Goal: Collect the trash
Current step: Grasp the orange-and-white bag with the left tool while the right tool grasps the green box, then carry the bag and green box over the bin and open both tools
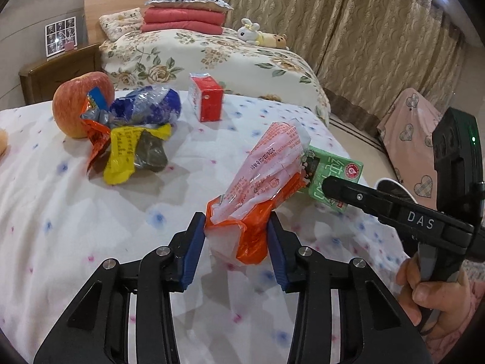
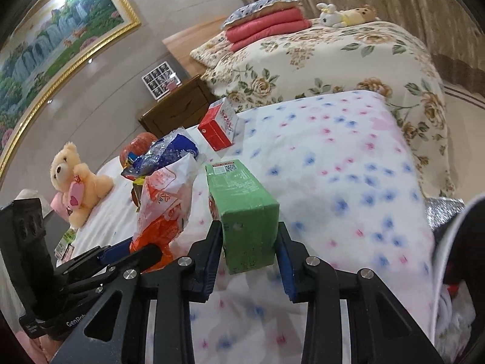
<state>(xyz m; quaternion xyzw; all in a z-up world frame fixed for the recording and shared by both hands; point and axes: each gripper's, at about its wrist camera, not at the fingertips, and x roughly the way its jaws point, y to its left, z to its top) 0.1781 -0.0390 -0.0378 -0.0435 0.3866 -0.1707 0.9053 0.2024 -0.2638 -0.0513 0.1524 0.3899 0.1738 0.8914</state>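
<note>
Claws tilted down | L claw (image 1: 236,233) grips wrapper (image 1: 257,188) | R claw (image 2: 248,251) grips carton (image 2: 245,209)

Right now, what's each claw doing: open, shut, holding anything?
Left claw: shut on the orange snack bag.
Right claw: shut on the green carton.

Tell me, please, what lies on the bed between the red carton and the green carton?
Only bare flowered bedspread lies between the red carton and the green carton. The right wrist view shows this stretch best.
</note>
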